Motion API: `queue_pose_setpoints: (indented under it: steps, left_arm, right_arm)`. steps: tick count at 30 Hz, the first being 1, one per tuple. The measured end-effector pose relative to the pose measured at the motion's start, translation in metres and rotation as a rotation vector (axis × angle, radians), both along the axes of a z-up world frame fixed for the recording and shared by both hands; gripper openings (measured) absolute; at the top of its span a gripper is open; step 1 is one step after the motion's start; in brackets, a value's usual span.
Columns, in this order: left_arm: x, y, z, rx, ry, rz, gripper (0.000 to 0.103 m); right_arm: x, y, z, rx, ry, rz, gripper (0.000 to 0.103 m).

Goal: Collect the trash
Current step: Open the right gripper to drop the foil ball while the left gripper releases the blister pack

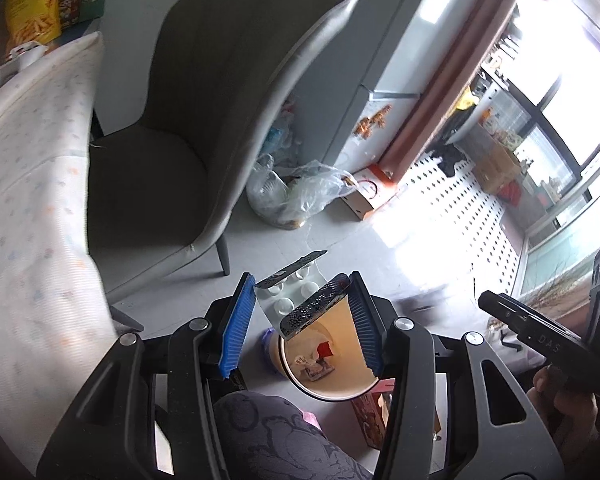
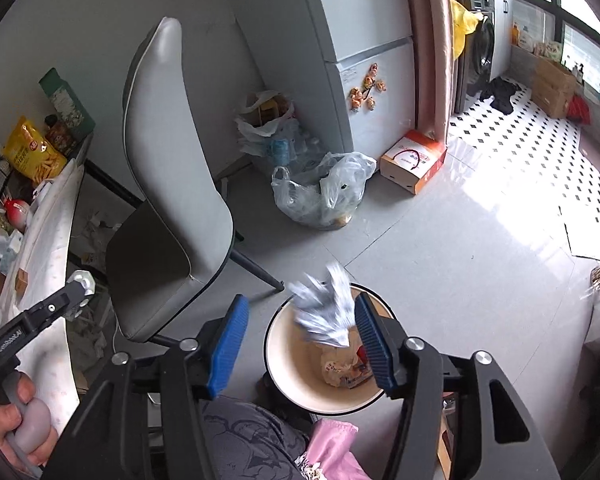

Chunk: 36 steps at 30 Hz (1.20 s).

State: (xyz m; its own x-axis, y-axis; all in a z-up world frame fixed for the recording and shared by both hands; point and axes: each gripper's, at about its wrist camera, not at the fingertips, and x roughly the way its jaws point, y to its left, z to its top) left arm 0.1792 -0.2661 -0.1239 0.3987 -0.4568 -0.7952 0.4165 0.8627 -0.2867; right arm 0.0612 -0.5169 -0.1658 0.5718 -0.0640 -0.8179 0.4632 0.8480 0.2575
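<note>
A crumpled white-and-silver wrapper (image 2: 326,308) is seen, motion-blurred, against 1 blue pad of the right hand-held gripper (image 2: 300,344), whose jaws are standing wide apart, above the round cream-lined waste bin (image 2: 284,376); it is probably being released. It could be caught on the rim and spilled onto the grey tiled floor (image 2: 440,280). The left hand-held gripper (image 1: 300,312), jaws partly apart, is being held against a white plastic blister pack with silver foil (image 1: 296,296) over the same bin; a loose hold could let it drop outside. A surface under a white patterned cloth (image 2: 52,240) is being crowded with snacks beside a grey chair (image 2: 172,184).
</note>
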Motion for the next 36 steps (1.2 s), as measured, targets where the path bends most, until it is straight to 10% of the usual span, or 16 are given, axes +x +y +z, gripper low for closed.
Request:
queue_pose_setpoints:
  steps: [20, 25, 36]
  left_arm:
    - [-0.018, -0.083, -0.025, 0.009, 0.076, -0.206, 0.051]
    - [-0.016, -0.092, -0.023, -0.028, 0.069, -0.226, 0.094]
    - [0.01, -0.023, -0.001, -0.049, 0.055, -0.045, 0.097]
  right_arm:
    - [-0.055, -0.047, 0.026, -0.001, -0.074, -0.144, 0.064]
    - [-0.065, -0.059, 0.024, 0.009, -0.079, -0.186, 0.064]
    - [-0.044, -0.031, 0.025, 0.019, -0.098, -0.105, 0.075]
